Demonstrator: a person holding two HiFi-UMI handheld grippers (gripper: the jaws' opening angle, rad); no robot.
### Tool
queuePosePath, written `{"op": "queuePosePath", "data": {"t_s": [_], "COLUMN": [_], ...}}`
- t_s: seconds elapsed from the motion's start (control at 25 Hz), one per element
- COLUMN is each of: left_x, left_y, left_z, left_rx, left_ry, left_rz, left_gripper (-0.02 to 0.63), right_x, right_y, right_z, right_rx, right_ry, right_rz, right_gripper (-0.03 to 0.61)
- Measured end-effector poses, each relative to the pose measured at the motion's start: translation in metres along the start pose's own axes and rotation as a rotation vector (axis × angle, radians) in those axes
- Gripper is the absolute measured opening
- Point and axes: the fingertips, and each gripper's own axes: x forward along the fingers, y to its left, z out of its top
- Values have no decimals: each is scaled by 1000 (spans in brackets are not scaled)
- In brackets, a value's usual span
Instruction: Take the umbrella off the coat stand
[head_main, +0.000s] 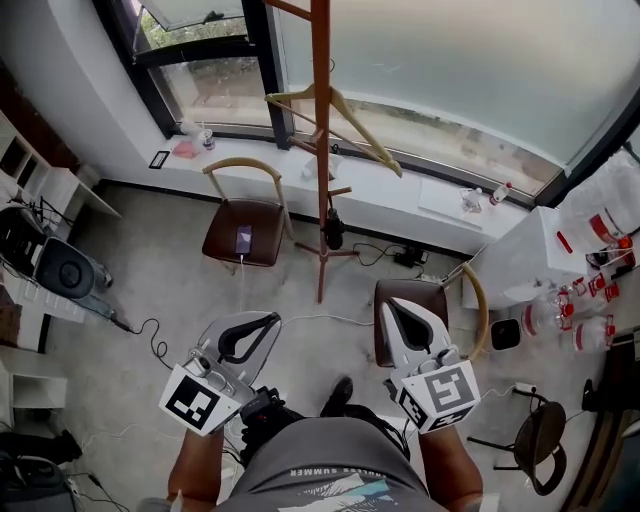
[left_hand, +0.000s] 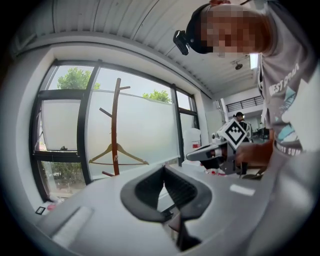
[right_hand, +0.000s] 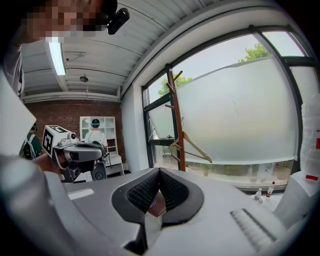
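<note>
The wooden coat stand (head_main: 321, 150) rises in front of the window, with a wooden hanger (head_main: 336, 118) on an upper peg. Low on the pole hangs a small dark folded umbrella (head_main: 334, 230). My left gripper (head_main: 272, 320) and right gripper (head_main: 388, 303) are held side by side well short of the stand, both pointing toward it, jaws together and holding nothing. The left gripper view shows its tips (left_hand: 164, 167) closed, the stand (left_hand: 116, 125) and hanger (left_hand: 117, 154) beyond. In the right gripper view the tips (right_hand: 159, 171) are closed below the stand (right_hand: 176, 120). Both gripper bodies hide the umbrella there.
A brown chair (head_main: 245, 232) with a phone on its seat stands left of the stand. A second chair (head_main: 478, 300) sits under my right gripper. Cables run across the floor. A white table (head_main: 530, 255) with bottles is at right, a black stool (head_main: 540, 435) near it.
</note>
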Motion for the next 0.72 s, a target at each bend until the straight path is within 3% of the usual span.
{"op": "queuePosePath", "data": {"t_s": [0.4, 0.72], "left_x": [25, 55], "left_y": [-7, 14], "left_z": [2, -4], "left_rx": [-4, -12], "left_ry": [24, 9], "left_rz": [15, -73], "left_gripper": [2, 2], "right_x": [0, 16], "right_y": [-34, -46], "right_z": [-1, -7], "right_rx": [8, 22], "right_ry": [4, 20], "right_rz": [7, -63], "right_gripper": [3, 2]}}
